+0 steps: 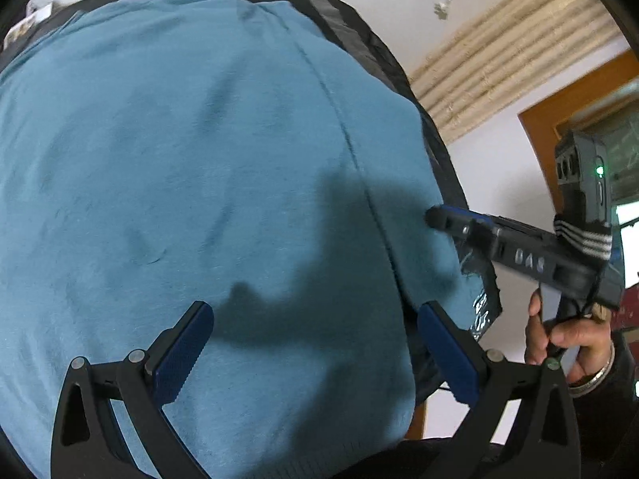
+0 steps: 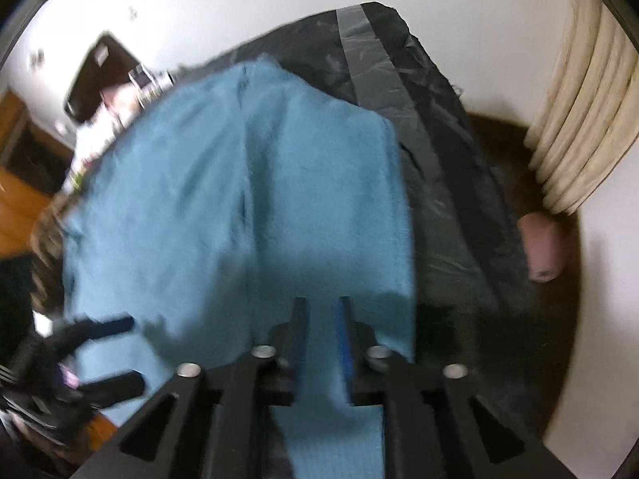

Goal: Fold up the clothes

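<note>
A blue knit garment (image 1: 207, 167) lies spread over a table with a black cover (image 1: 359, 44). My left gripper (image 1: 317, 339) hovers open just above the garment's near part, with only cloth showing between its blue pads. The right gripper (image 1: 435, 217) comes in from the right, held by a hand (image 1: 559, 339), its tip at the garment's right edge. In the right wrist view the garment (image 2: 239, 199) runs up between the fingers of my right gripper (image 2: 322, 319), which stand close together on the cloth. The left gripper (image 2: 133, 353) shows open at lower left.
A strip of grey tape (image 2: 379, 80) crosses the black cover (image 2: 451, 183). A beige curtain (image 1: 499, 48) hangs to the right beside a wooden door frame (image 1: 559, 95). A pink roll (image 2: 541, 247) lies on the dark floor right of the table. Clutter sits at the far left (image 2: 120, 95).
</note>
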`<state>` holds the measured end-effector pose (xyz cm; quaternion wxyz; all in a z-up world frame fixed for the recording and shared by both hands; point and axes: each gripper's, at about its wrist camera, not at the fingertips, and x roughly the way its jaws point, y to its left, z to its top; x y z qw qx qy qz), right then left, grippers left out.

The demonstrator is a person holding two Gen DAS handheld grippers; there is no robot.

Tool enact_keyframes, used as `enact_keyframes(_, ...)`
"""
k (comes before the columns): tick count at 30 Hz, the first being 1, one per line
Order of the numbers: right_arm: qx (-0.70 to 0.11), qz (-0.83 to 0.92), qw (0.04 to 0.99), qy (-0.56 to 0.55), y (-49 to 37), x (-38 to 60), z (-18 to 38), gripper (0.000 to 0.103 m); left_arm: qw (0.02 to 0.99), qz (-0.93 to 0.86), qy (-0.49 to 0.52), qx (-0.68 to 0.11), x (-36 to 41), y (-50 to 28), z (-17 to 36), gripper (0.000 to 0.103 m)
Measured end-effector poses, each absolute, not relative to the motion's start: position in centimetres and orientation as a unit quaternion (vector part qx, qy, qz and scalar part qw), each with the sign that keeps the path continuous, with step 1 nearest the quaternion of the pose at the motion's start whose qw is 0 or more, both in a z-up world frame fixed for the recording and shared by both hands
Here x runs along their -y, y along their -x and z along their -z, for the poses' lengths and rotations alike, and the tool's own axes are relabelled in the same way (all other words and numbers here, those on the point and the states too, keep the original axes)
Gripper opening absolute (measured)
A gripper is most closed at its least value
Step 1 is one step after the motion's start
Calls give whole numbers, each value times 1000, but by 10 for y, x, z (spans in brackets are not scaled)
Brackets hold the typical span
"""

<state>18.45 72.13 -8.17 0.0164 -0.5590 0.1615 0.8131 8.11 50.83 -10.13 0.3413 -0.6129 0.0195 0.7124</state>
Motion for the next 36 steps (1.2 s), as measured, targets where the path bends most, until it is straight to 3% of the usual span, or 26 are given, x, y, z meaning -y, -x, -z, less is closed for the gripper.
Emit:
enact_keyframes(2, -136, -820, 22, 555, -198, -721, 81, 87, 340, -713, 612, -28, -513, -82, 103, 103)
enact_keyframes(16, 18, -815, -23, 579, -236, -671, 108, 87, 336, -707, 622, -26, -523, -67, 111, 103)
enact_keyframes(19, 22, -817, -16, 576, -236, -675, 109, 75, 336, -705, 624, -24, -519, -68, 112, 103)
enact_keyframes(21, 8, -820, 0, 573, -235, -685, 107, 49, 337, -705, 624, -23, -525, -68, 115, 103)
enact_keyframes(23, -36, -820, 19, 571, -234, -703, 106, 35, 340, -704, 624, -21, -527, -69, 116, 103)
enact_keyframes(27, -183, -804, 24, 565, -234, -741, 107, 32, 353, -703, 617, -17, -522, -75, 109, 103)
enact_keyframes(31, -341, -780, -43, 522, -227, -761, 102, 32, 371, -705, 604, -18, -518, -82, 98, 103)
enact_keyframes(36, -423, -757, -139, 478, -208, -737, 84, 32, 374, -717, 588, 19, -492, -83, 84, 103)
